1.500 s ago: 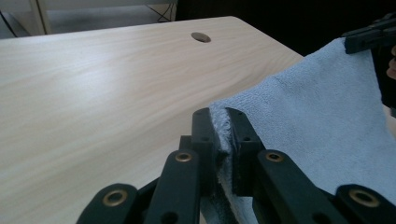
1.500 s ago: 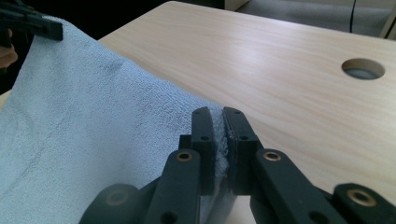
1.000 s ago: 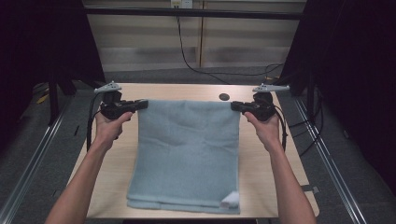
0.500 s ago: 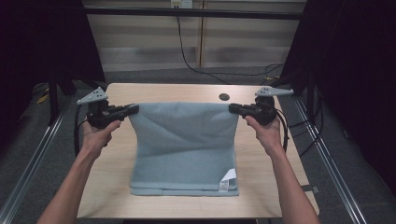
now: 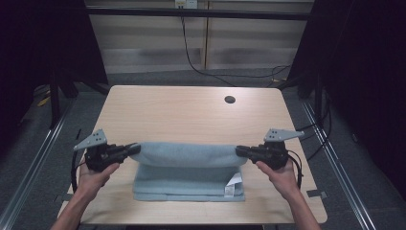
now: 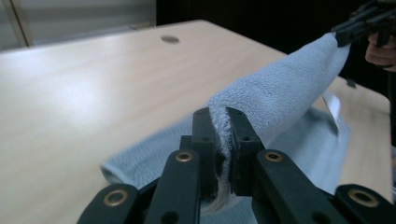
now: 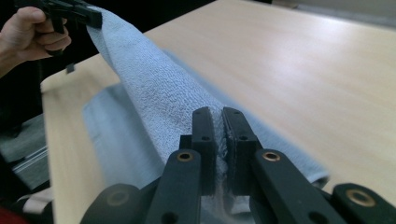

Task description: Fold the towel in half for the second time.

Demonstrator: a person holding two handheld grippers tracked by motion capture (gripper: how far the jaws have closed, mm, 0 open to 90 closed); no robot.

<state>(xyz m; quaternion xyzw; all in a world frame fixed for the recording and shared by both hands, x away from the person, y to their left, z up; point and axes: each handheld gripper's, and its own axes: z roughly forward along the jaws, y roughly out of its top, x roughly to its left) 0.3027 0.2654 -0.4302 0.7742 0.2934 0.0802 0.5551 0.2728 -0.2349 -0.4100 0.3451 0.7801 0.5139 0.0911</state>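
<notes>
Left gripper [image 6: 219, 122]: jaws pressed together on a corner of the towel [image 5: 184, 155], terry pile bunched between the black jaws. Right gripper [image 7: 218, 122]: same, pinching the opposite corner, cloth edge squeezed thin in the gap. In the high view left gripper [image 5: 125, 151] and right gripper [image 5: 243, 152] hold the top edge raised and stretched between them, hands [image 5: 93, 175] behind.

Towel: pale blue-grey terry, looped nap, soft and limp, light. It sags into a rounded roll between the two pinch points and drapes down onto the layers lying flat below. No stiffness, so it follows the grippers and will fold wherever lowered. Not slippery; nap gives the jaws bite. Not fragile. Best hold looks like the corners, as now, keeping the edge taut so the fold lands straight.

White care label [image 5: 233, 183] hangs at the lower right of the flat part.

Towel sits near the front edge of the tabletop [image 5: 191, 110], roughly centred between the side edges. Tabletop: light wood laminate, smooth, rounded corners, round cable hole [image 5: 230, 99] toward the far right corner.
</notes>
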